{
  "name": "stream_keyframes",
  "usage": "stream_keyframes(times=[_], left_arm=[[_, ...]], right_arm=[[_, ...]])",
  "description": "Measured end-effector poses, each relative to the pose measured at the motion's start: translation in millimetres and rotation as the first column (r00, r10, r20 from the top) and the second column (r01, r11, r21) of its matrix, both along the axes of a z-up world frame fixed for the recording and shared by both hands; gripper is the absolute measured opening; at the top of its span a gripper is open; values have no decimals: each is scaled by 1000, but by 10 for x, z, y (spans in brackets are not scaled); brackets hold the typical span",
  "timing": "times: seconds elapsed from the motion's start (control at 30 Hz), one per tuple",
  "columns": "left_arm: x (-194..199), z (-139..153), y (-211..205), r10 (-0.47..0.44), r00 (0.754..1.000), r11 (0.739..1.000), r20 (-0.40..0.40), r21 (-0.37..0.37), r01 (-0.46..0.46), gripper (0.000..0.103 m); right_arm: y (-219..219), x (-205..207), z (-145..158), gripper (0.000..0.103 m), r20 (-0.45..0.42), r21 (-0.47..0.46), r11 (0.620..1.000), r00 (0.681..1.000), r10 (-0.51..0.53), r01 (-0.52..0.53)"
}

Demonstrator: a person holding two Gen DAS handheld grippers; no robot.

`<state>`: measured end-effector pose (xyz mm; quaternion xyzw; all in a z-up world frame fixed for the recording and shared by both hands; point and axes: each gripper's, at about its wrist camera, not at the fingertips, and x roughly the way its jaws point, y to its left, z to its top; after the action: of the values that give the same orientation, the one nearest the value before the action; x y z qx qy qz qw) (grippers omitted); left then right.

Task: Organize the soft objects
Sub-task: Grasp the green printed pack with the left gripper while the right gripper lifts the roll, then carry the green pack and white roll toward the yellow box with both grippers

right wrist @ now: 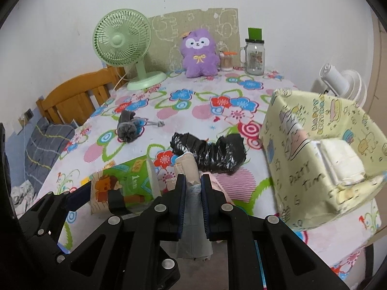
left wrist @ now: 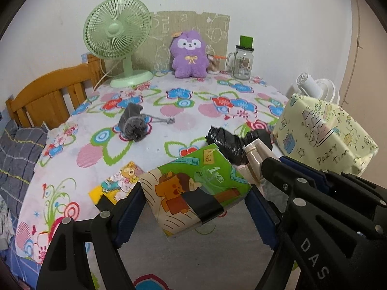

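Note:
My left gripper (left wrist: 194, 192) is shut on a green cartoon-printed tissue pack (left wrist: 193, 188) and holds it above the table; the pack also shows in the right wrist view (right wrist: 118, 188). My right gripper (right wrist: 193, 181) is shut on a roll of pale plastic bags (right wrist: 187, 169), which also shows in the left wrist view (left wrist: 254, 154). A roll of black plastic bags (right wrist: 210, 153) lies just beyond. A rolled grey sock (left wrist: 133, 123) lies at centre left. A yellow patterned box (right wrist: 321, 154) at the right holds a white tissue pack (right wrist: 343, 162).
A purple plush toy (left wrist: 189, 54), a green desk fan (left wrist: 118, 38), a glass jar mug (left wrist: 243, 60) and a cotton swab pot (left wrist: 212, 64) stand at the table's back. A wooden bed frame (left wrist: 48, 96) is at the left. A white fan (right wrist: 341, 79) stands right.

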<state>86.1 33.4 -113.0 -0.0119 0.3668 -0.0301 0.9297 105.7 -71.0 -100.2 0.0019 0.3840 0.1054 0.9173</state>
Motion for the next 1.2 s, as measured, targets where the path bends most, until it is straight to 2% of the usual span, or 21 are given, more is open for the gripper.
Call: stream_keyframes(times=[0.93,1.2], left_arm=[[-211,859,-250,-4,990,1000,141,30,0,84],[-174,983,-385,8,988,999,151,40,-15,84]], right_arm=[[-213,-178,859,15,128,14,1000,992,11,-13],[-331,-106,984,15,139,30,999,990,28,-32]])
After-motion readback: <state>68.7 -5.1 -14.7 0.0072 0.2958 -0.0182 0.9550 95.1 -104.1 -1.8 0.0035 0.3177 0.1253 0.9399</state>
